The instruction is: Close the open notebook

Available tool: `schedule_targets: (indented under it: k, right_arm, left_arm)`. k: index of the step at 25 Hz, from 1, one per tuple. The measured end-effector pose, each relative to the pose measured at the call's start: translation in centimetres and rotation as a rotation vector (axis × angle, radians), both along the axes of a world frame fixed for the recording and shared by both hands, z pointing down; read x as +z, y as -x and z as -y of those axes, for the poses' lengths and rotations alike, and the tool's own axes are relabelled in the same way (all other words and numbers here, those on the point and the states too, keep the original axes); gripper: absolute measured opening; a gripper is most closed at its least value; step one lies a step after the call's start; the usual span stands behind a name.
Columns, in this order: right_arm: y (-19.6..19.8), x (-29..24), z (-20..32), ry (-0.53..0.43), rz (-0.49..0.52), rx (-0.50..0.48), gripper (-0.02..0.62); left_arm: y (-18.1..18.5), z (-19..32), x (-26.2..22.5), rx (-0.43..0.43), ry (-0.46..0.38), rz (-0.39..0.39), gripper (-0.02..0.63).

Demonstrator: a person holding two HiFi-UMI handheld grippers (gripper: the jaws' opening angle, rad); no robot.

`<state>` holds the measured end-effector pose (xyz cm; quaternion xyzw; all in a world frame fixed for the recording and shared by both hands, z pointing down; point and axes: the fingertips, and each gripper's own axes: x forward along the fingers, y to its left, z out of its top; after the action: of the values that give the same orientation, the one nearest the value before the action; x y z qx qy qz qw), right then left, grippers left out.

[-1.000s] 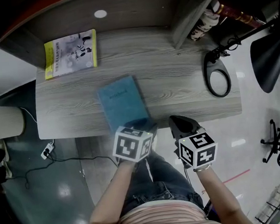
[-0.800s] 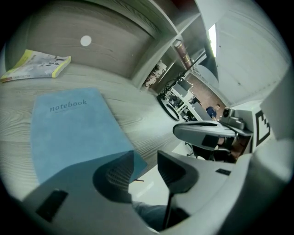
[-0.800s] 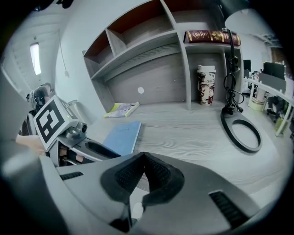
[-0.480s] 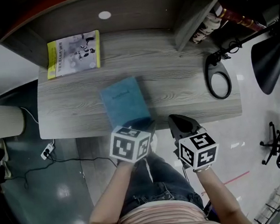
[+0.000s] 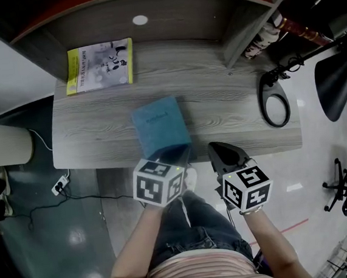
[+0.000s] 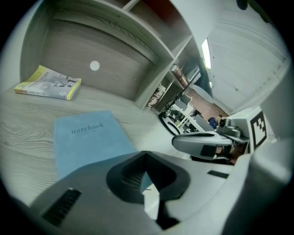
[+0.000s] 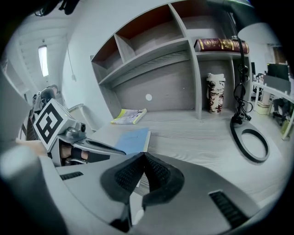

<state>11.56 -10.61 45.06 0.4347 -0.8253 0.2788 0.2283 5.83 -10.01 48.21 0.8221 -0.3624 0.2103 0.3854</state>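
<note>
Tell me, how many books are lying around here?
3. A closed blue notebook near the front edge of the desk, a yellow booklet at its back left, and a dark red book lying on an upper shelf. More may be hidden.

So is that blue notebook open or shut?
Shut. The blue notebook lies flat on the desk with its printed front cover facing up, and no inside pages are spread open.

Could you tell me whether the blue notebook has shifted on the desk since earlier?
No. The blue notebook sits where it was relative to the yellow booklet; only the view drifted.
</note>
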Motion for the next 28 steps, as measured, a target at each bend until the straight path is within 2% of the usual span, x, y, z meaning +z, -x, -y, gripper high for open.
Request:
schedule_targets:
  k: [16, 28]
  right_arm:
    - [4.0, -3.5, 0.5, -0.104, 0.085, -0.069, 0.008]
    - [5.7, -6.3, 0.0, -0.197, 0.143, -0.104, 0.008]
  left_arm:
    - [5.9, 1.2, -5.8, -0.19, -0.267, -0.005, 0.011]
    - [9.9, 0.1, -9.7, -0.282, -0.443, 0.017, 0.011]
